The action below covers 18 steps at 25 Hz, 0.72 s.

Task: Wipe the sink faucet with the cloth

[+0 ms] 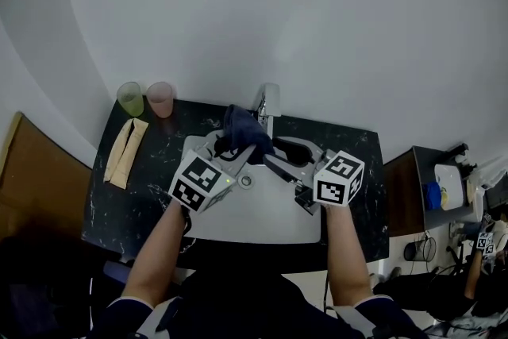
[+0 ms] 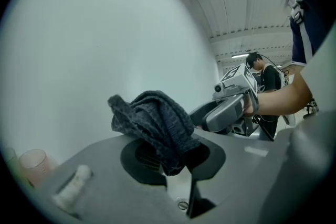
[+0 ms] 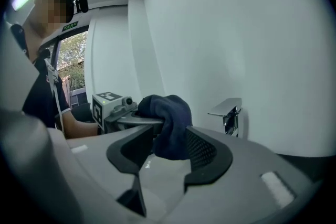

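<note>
Head view shows both forearms reaching level over the sink (image 1: 262, 222), meeting just before the faucet (image 1: 268, 102). The left gripper (image 1: 231, 144) pinches the dark blue cloth (image 1: 242, 129), bunched and drooping; the right gripper (image 1: 275, 155) stands spread with the cloth hanging between its jaws. Only the right gripper view shows the faucet's chrome spout side-on

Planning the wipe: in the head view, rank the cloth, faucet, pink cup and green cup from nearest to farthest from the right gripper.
From the right gripper:
1. cloth, between its jaws
2. faucet, behind, at the wall
3. pink cup, far left
4. green cup, leftmost
</note>
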Each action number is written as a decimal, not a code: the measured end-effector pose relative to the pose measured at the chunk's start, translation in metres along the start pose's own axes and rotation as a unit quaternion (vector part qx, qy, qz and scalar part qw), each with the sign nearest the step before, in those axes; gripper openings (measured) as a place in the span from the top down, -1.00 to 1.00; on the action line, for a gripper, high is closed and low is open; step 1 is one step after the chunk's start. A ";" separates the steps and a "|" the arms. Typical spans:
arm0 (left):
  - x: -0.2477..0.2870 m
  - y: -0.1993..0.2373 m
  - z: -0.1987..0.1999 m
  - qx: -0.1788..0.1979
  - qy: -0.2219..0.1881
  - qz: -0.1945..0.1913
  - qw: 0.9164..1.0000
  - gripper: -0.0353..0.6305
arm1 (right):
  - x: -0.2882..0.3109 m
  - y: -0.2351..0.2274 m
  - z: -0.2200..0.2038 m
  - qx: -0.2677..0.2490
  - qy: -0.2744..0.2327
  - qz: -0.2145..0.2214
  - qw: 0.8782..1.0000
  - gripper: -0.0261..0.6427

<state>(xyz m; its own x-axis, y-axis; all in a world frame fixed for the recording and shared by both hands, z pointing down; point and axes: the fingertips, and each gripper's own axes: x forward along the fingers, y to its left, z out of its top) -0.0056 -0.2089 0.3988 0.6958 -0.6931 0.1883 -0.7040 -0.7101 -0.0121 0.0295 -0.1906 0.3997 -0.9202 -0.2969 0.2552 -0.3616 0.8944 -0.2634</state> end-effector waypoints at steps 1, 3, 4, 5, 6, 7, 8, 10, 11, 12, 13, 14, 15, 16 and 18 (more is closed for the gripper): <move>0.006 0.000 0.000 0.004 0.000 -0.009 1.000 0.72 | -0.001 -0.003 -0.001 0.001 -0.001 -0.009 1.000 0.34; 0.019 0.001 -0.004 -0.001 0.009 -0.020 1.000 0.72 | -0.004 -0.012 -0.003 0.000 -0.002 -0.036 0.999 0.39; 0.026 0.003 -0.009 -0.010 0.018 -0.021 1.000 0.71 | -0.006 -0.019 -0.005 0.000 0.000 -0.054 0.999 0.43; 0.033 0.006 -0.015 -0.021 0.029 -0.020 0.999 0.71 | -0.008 -0.026 -0.008 0.000 0.004 -0.073 0.997 0.47; 0.038 0.010 -0.022 -0.036 0.039 -0.018 0.998 0.71 | -0.009 -0.033 -0.011 0.001 0.009 -0.090 0.996 0.52; 0.043 0.013 -0.027 -0.054 0.046 -0.017 0.997 0.71 | -0.009 -0.040 -0.014 0.001 0.016 -0.105 0.994 0.57; 0.046 0.016 -0.031 -0.073 0.049 -0.018 0.996 0.71 | -0.008 -0.045 -0.017 0.000 0.022 -0.117 0.993 0.61; 0.052 0.021 -0.033 -0.101 0.049 -0.024 0.993 0.71 | -0.005 -0.054 -0.021 -0.004 0.031 -0.133 0.991 0.63; 0.055 0.024 -0.033 -0.106 0.049 -0.025 0.993 0.71 | -0.003 -0.057 -0.021 -0.006 0.032 -0.138 0.990 0.63; 0.058 0.028 -0.032 -0.107 0.051 -0.025 0.993 0.71 | -0.001 -0.060 -0.019 -0.007 0.031 -0.143 0.989 0.64; 0.061 0.031 -0.031 -0.106 0.052 -0.023 0.993 0.71 | 0.001 -0.063 -0.018 -0.008 0.029 -0.148 0.989 0.64; 0.064 0.035 -0.031 -0.104 0.054 -0.019 0.993 0.71 | 0.002 -0.066 -0.016 -0.008 0.026 -0.153 0.988 0.64; 0.067 0.039 -0.030 -0.103 0.055 -0.014 0.993 0.71 | 0.003 -0.069 -0.015 -0.009 0.024 -0.159 0.987 0.64; 0.070 0.042 -0.030 -0.101 0.054 -0.009 0.993 0.71 | 0.003 -0.072 -0.013 -0.009 0.022 -0.164 0.986 0.64; 0.076 0.049 -0.029 -0.097 0.050 0.004 0.994 0.71 | 0.003 -0.077 -0.011 -0.007 0.016 -0.175 0.984 0.64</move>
<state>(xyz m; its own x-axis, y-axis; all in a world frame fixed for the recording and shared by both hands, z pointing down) 0.0087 -0.2925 0.4405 0.6798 -0.6754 0.2859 -0.7300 -0.6607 0.1749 0.0567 -0.2569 0.4313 -0.7343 -0.5767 0.3581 -0.6533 0.7437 -0.1421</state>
